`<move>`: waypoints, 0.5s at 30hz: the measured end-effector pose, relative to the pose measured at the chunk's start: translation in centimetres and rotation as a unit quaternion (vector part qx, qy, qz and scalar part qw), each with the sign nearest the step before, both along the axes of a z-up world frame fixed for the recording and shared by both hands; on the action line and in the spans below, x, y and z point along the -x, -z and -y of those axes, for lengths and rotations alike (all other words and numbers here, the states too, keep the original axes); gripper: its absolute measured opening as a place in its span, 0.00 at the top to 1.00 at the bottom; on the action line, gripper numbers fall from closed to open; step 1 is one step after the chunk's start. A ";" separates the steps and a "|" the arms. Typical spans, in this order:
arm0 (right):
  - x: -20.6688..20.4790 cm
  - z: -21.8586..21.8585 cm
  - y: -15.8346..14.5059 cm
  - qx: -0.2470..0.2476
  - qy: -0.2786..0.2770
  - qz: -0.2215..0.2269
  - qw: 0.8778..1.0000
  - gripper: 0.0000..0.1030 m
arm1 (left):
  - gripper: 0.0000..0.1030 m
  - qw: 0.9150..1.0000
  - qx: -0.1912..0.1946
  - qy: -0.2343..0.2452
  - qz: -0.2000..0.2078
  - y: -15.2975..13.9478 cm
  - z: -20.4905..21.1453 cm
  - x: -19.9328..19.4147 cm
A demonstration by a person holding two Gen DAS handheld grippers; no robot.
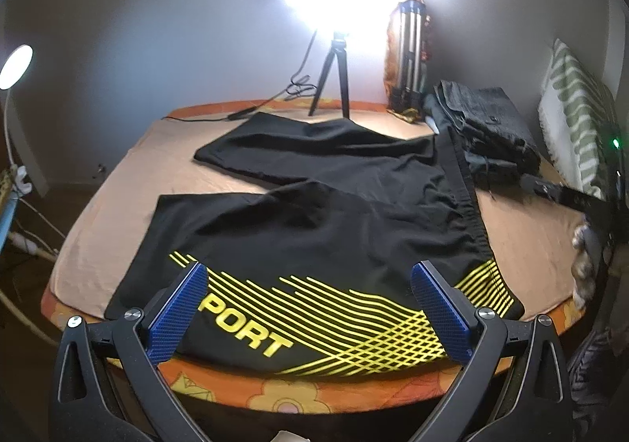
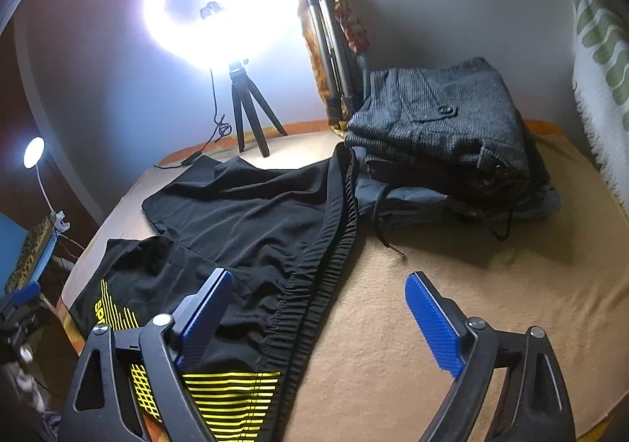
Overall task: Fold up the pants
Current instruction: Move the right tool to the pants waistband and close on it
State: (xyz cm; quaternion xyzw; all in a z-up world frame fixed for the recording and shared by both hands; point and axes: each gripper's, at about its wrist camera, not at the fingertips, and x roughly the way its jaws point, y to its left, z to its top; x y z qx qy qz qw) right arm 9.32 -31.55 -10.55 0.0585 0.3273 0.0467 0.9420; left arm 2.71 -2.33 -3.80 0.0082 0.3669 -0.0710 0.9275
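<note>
Black sport pants (image 1: 314,214) lie spread flat on the bed, unfolded, legs splayed apart, elastic waistband (image 2: 314,285) rightward (yellow line print along near leg).

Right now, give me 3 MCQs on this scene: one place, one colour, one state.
1. Where is the folded stack relative to the pants?
A. beyond the waistband
B. on the leg hems
C. on the floor

2. What colour is the pants' print?
A. white
B. yellow
C. red

3. What state is the right tool in?
A. shut on the waistband
B. shut, empty
C. open

Key: 1 A, the stack sits past the waistband, toward the wall. 2 B, the stripes and lettering are yellow. 3 C, its blue pads stand wide apart, gripping nothing.
</note>
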 end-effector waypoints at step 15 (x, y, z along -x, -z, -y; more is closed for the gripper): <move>-4.1 0.3 -3.2 0.006 -0.027 0.019 0.999 0.15 | 0.07 0.999 0.036 -0.005 -0.029 0.5 -1.1 -2.3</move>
